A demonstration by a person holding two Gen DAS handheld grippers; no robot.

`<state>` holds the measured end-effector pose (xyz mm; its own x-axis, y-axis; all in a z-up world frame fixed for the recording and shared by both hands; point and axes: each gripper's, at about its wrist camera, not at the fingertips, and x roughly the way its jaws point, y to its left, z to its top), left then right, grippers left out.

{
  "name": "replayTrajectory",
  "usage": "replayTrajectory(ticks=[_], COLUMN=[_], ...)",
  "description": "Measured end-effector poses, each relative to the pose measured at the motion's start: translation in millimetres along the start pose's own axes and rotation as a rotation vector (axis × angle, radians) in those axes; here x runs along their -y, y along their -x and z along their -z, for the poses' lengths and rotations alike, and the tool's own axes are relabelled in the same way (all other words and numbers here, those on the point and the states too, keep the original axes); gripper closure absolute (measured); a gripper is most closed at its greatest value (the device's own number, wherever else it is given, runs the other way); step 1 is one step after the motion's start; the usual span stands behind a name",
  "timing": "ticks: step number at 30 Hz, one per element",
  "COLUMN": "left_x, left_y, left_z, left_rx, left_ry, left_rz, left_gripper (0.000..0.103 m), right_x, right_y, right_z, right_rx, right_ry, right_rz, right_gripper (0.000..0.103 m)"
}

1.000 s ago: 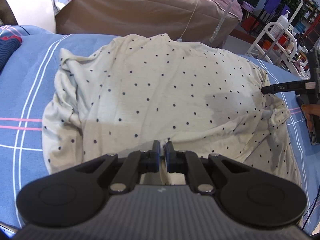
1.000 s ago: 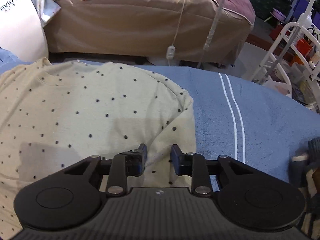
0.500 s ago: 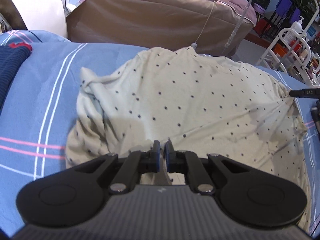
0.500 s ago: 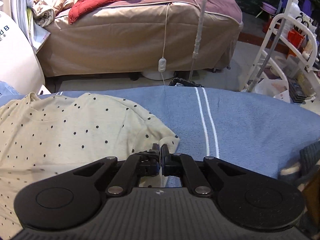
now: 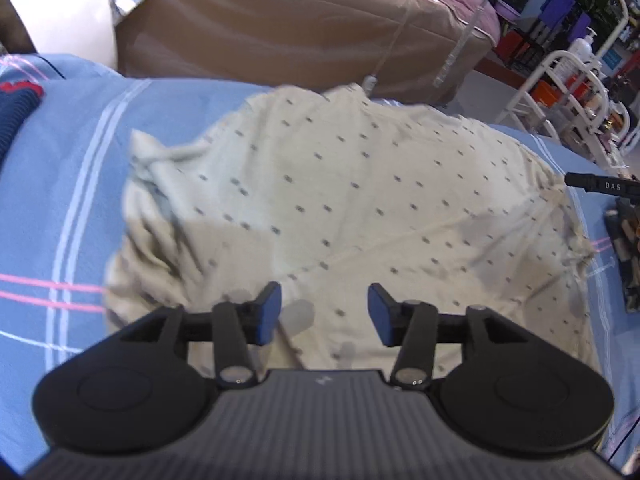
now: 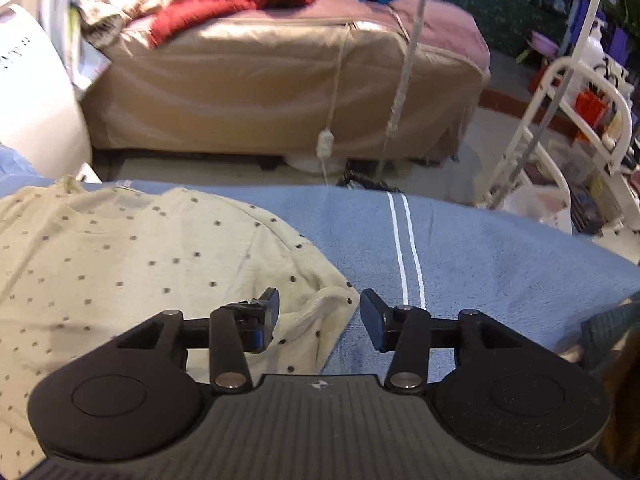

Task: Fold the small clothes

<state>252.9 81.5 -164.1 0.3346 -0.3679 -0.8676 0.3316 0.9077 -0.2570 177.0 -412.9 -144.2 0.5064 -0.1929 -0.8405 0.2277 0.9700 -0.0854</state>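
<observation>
At the far left of the left wrist view a dark blue garment (image 5: 14,110) with a red patch lies on the blue blanket (image 5: 80,168), which carries white and pink stripes. To its right the cream shirt (image 5: 340,200) with small dark dots lies spread over the blanket, its left side bunched into folds and its right edge reaching toward the tip of the right gripper (image 5: 600,186) coming in from the right. The left gripper (image 5: 324,314) hovers over the near hem of the shirt with its fingers spread apart and nothing between them. In the right wrist view the shirt (image 6: 140,260) fills the left side, its corner ending between the parted, empty fingers of the right gripper (image 6: 318,316). Right of that runs bare blanket (image 6: 500,264) with two white stripes. Beyond it stand a tan covered bed (image 6: 280,80) and, far right, a white rack (image 6: 560,120).
</observation>
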Motion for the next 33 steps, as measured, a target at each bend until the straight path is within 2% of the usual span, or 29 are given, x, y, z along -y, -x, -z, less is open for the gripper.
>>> replayTrajectory(ticks=[1, 2, 5, 9, 10, 11, 15, 18, 20, 24, 27, 30, 31, 33], left_x=[6, 11, 18, 20, 20, 20, 27, 23, 13, -7, -17, -25, -28, -31], left_y=[-4, -9, -25, -36, -37, -36, -16, 16, 39, 78, 92, 102, 103, 106], left_z=[4, 7, 16, 23, 23, 23, 27, 46, 67, 124, 159, 185, 193, 202], left_rx=[-0.013, -0.025, -0.064, -0.058, -0.055, -0.054, -0.027, 0.017, 0.038, 0.025, -0.023, -0.037, -0.043, -0.048], left_ry=[-0.01, -0.021, -0.025, -0.04, -0.039, -0.034, -0.032, 0.008, 0.072, 0.146, 0.182, 0.234, 0.253, 0.276], left_rz=[0.008, 0.006, -0.005, -0.031, -0.028, -0.021, -0.02, -0.024, -0.029, -0.103, -0.129, -0.136, -0.136, -0.134], left_gripper=[0.055, 0.055, 0.053, 0.049, 0.045, 0.04, 0.034, 0.017, 0.013, 0.013, 0.013, 0.013, 0.014, 0.015], right_x=[-1, -2, -2, -1, 2, 2, -8, -26, -45, -112, -178, -244, -279, -319], right_y=[8, 14, 21, -5, -9, -7, 15, 46, 64, 86, 98, 110, 115, 115], right_z=[6, 12, 35, 59, 61, 61, 53, 50, 47, 43, 49, 60, 67, 78], right_rx=[0.013, 0.018, -0.004, -0.12, -0.123, -0.109, -0.069, -0.011, 0.011, 0.028, 0.022, 0.034, 0.031, 0.011], right_ry=[0.008, 0.013, 0.004, -0.006, -0.023, -0.036, -0.028, 0.016, 0.043, 0.183, 0.365, 0.549, 0.638, 0.759], right_rz=[-0.014, -0.031, -0.067, -0.065, -0.071, -0.067, -0.064, -0.079, -0.175, -0.373, -0.547, -0.707, -0.773, -0.844], right_gripper=[0.037, 0.049, 0.054, 0.054, 0.054, 0.053, 0.053, 0.038, 0.03, 0.03, 0.031, 0.039, 0.039, 0.04])
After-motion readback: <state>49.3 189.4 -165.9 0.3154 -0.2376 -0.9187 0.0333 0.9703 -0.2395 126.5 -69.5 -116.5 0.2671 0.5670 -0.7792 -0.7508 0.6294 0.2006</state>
